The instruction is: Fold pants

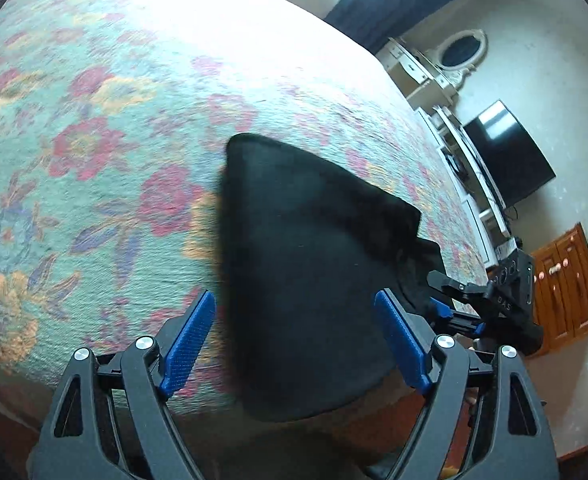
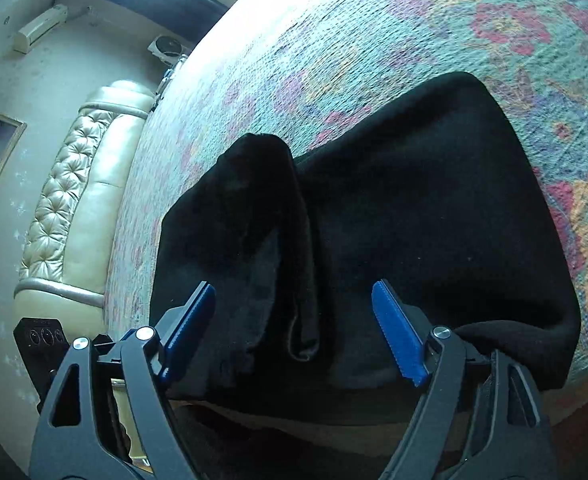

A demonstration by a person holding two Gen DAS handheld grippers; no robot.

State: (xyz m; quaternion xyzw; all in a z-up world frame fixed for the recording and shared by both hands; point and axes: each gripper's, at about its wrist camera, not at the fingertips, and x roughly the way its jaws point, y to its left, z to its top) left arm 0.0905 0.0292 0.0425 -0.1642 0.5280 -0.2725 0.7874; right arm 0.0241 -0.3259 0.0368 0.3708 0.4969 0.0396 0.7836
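Black pants [image 2: 394, 220] lie folded on flowery bed [image 1: 93, 120]. Left tool [image 1: 294, 344] wide open, right tool [image 2: 294, 332] wide open, both holding nothing.

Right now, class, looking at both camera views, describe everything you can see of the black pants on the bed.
The pants are plain black, soft and slightly fuzzy-looking, like fleece. They lie bunched on the flowery bedspread, near its edge, with one thick fold standing up on the left side in the right wrist view. The near edge hangs slightly over the bed's side. Both the left gripper and the right gripper are open just above the cloth, gripping nothing.
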